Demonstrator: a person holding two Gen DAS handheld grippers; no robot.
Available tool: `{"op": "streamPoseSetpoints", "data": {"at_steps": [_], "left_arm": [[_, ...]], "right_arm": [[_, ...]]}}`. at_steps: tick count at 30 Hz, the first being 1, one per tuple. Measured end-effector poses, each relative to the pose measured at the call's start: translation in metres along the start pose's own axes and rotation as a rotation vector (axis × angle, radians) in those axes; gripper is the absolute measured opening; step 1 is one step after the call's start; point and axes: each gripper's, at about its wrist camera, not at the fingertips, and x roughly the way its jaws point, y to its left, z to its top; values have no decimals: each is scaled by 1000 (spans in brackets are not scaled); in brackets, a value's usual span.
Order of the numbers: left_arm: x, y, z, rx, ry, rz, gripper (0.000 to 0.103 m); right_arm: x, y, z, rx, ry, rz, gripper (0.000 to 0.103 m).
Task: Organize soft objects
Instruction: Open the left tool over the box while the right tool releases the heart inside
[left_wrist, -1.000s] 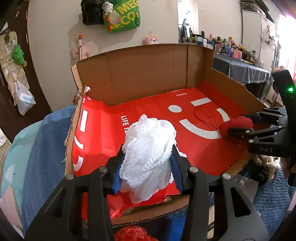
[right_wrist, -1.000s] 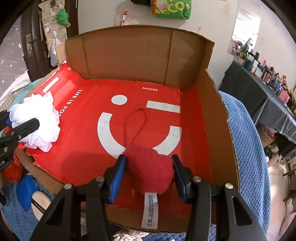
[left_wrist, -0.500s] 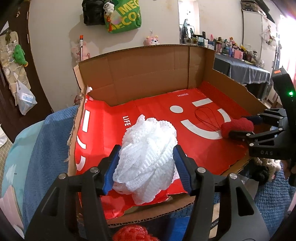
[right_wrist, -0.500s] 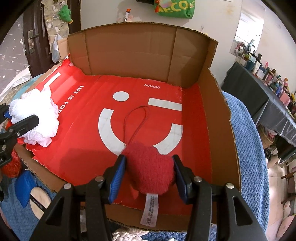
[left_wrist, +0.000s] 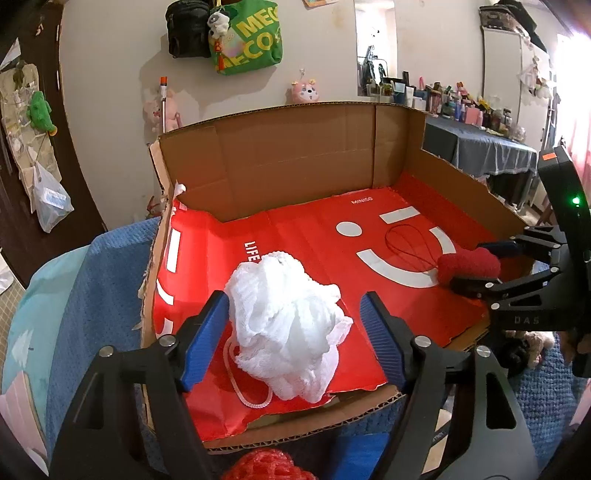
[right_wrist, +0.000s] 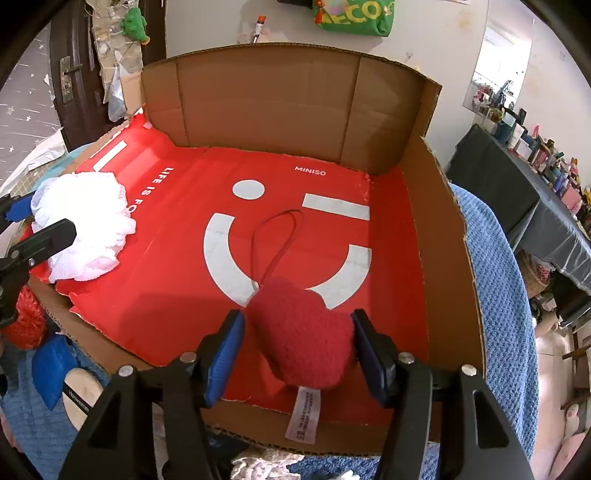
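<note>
White mesh bath pouf (left_wrist: 284, 325) is now lying on the red paper liner (left_wrist: 303, 236) at front-left of the open cardboard box (left_wrist: 295, 155). Left gripper (left_wrist: 293, 334) is opening: the blue pads gripping it a sec ago are now standing clear on both sides. Red fuzzy heart plush w/ loop (right_wrist: 303, 332) is resting front-right; right gripper (right_wrist: 297, 345) jaws are spreading too, one pad approx. touching. Both items appear placed; next is prob. withdrawing both grippers.
</note>
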Motion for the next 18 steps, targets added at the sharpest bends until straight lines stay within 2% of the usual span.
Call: {"op": "streamPoseSetpoints", "data": {"at_steps": [5, 7, 16, 18], "left_arm": [[-4, 0, 1, -3, -13, -2, 74], [-6, -1, 1, -5, -23, -3, 79], [-25, 0, 3, -26, -82, -12, 82], [-31, 0, 3, -30, -99, -16, 84]], "right_arm": [[-4, 1, 0, 4, -7, 11, 66], [-6, 2, -1, 3, -9, 16, 68], [-17, 6, -2, 7, -33, 28, 74], [-22, 8, -2, 5, -45, 24, 79]]}}
